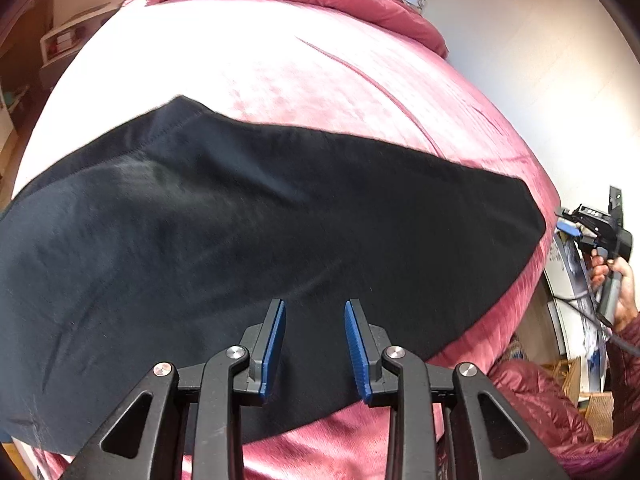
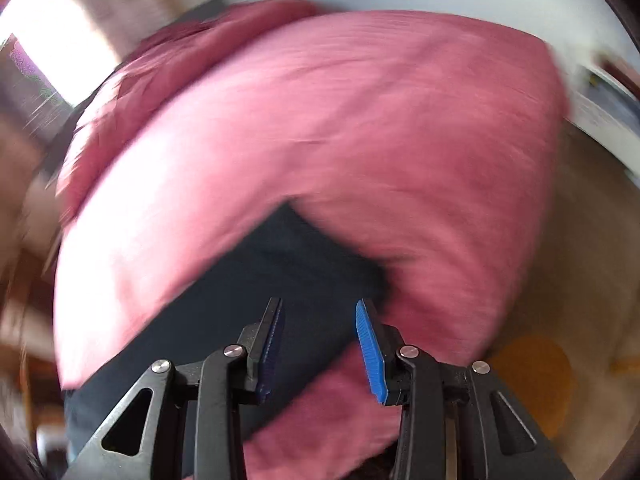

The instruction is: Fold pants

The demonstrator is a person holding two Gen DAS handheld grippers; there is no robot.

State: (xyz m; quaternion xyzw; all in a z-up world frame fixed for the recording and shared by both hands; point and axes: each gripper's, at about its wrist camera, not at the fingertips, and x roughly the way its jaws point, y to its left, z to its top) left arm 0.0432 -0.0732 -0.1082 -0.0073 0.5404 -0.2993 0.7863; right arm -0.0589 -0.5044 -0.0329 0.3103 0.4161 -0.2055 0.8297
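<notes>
Both the left gripper [image 1: 315, 344] and right gripper [image 2: 320, 346] are open and empty above the dark pants [image 1: 256, 224], so grab the 3 o'clock end next and fold it gently across.

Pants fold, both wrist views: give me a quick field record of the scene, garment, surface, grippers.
garment: dark pants, laid flat across the bed
surface: pink bedspread, bunched up at the far end
left gripper: open, above the pants, nothing between the pads
right gripper: open, nothing held, over the end of the pants
right wrist view: motion-blurred
other: a hand holds the right gripper past the bed's right edge
</notes>
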